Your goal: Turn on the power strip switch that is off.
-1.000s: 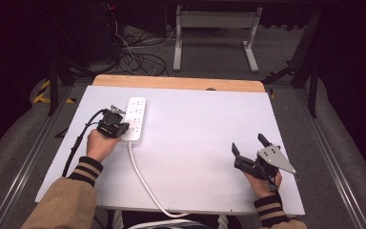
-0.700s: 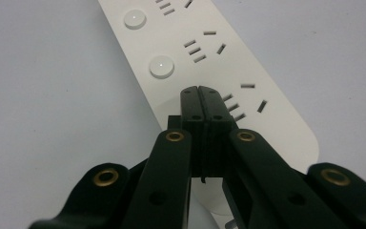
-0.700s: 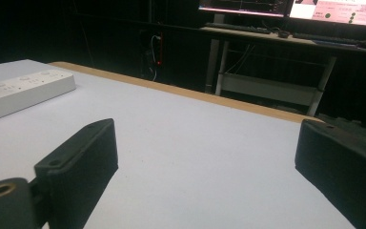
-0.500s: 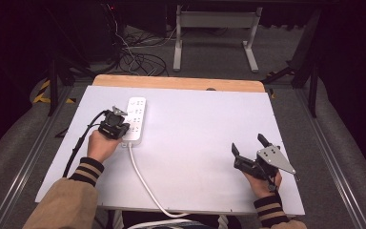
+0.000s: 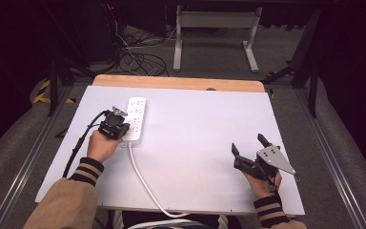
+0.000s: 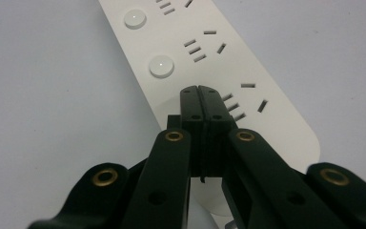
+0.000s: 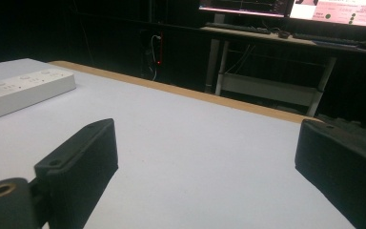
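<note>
A white power strip (image 5: 134,119) lies on the left part of the white table (image 5: 195,119), and its white cord (image 5: 140,176) runs off the near edge. My left gripper (image 5: 114,125) sits over the strip's near end, shut with nothing between the jaws. In the left gripper view its closed tips (image 6: 200,93) rest on the strip (image 6: 248,52) in line with two round buttons (image 6: 161,67), beside the nearest socket slots; what lies under them is hidden. My right gripper (image 5: 248,143) is held at the near right, open and empty (image 7: 209,157), far from the strip (image 7: 24,93).
A wooden edge (image 5: 176,83) borders the table's far side. Beyond it are tangled floor cables (image 5: 133,57) and a metal stand's legs (image 5: 214,28). Monitors (image 7: 290,7) glow on a desk in the background. Dark rails run along both sides of the table.
</note>
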{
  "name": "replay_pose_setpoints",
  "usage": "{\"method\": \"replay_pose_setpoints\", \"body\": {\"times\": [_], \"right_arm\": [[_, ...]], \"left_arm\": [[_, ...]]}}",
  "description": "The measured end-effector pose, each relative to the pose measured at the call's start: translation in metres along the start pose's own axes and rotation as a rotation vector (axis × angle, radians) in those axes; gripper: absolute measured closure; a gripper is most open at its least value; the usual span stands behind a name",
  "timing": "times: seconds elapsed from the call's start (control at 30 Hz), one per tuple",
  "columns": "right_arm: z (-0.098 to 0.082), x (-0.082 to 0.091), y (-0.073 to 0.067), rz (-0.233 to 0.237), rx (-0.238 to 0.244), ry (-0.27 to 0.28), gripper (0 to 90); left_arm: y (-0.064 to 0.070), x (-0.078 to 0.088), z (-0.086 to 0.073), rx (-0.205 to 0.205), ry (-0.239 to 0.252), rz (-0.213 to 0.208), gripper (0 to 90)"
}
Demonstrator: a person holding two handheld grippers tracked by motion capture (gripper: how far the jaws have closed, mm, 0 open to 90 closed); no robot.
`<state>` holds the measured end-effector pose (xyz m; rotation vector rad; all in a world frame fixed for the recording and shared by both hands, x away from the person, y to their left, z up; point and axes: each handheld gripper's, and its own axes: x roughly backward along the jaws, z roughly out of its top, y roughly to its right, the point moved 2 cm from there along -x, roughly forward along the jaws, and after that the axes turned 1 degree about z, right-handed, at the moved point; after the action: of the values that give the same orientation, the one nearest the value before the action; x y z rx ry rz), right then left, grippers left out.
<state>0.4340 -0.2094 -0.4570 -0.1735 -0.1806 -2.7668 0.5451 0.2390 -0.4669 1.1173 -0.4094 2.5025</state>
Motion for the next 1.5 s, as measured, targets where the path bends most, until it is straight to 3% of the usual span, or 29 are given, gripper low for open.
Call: {"method": "replay_pose_setpoints", "body": {"times": [1.5], "right_arm": [[0.0,-0.0003,-0.0008,-0.002,0.004,-0.003,7.7]], "left_arm": [[0.0009,-0.0007,-0.0023,-0.014,0.003,0.007,90.0]]}}
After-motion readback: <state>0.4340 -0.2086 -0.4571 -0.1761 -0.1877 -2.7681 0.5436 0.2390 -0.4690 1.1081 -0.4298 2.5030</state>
